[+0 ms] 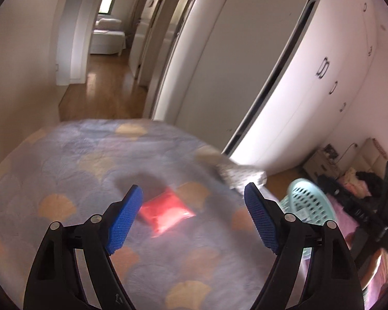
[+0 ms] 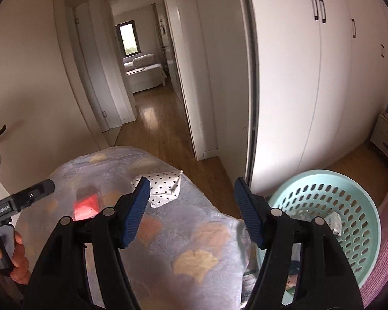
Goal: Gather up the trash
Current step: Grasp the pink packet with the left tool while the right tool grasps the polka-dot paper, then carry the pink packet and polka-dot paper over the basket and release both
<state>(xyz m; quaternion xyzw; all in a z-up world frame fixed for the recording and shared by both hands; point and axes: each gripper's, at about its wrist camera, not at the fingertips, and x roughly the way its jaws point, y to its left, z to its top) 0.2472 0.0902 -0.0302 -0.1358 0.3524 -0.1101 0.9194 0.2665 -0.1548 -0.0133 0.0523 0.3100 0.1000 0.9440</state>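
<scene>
A red plastic packet point(image 1: 165, 211) lies on a lavender patterned cloth point(image 1: 64, 170) over a table. My left gripper point(image 1: 194, 201) is open and hovers just above and short of the packet. A white paper with black hearts point(image 2: 165, 184) lies at the cloth's far right edge; it also shows blurred in the left wrist view point(image 1: 235, 171). My right gripper point(image 2: 191, 196) is open and empty, above the table's right edge. The red packet point(image 2: 86, 206) lies to its left. A mint perforated basket point(image 2: 359, 206) stands on the floor to the right, with some trash inside.
The left gripper's body point(image 2: 20, 201) and the hand holding it show at the left of the right wrist view. White wardrobe doors point(image 2: 310, 90) stand beyond the basket. A wooden floor point(image 2: 152, 129) leads down a hallway. A pink-covered bed point(image 1: 349, 227) with clothes is at right.
</scene>
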